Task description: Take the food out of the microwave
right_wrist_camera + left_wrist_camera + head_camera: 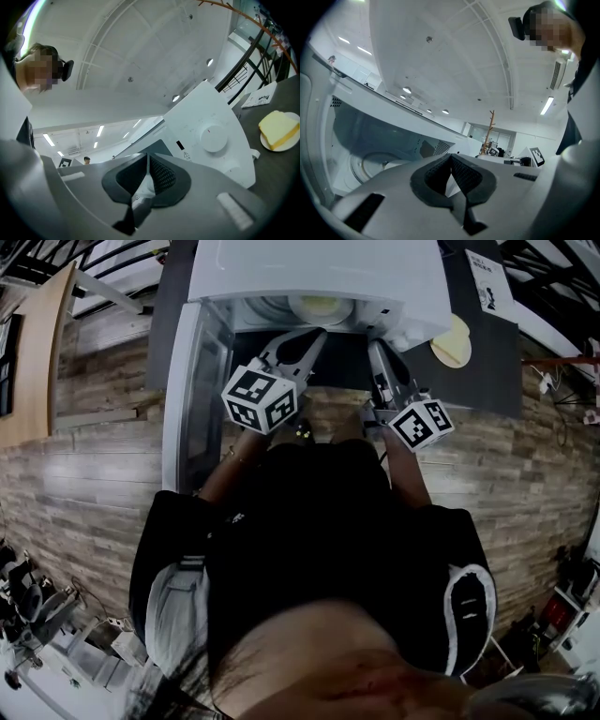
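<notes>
Head view: our left gripper [317,337] and right gripper [376,348] sit closed and empty at the open microwave [319,268], so we should open them before reaching the plated food [320,306] inside.

Your left gripper [314,337] and right gripper [378,351] both point forward, about level, side by side and a little apart. On each, the fingers [465,174] are pressed together, holding nothing. Your forearms [228,468] stretch out ahead of your body.
</notes>
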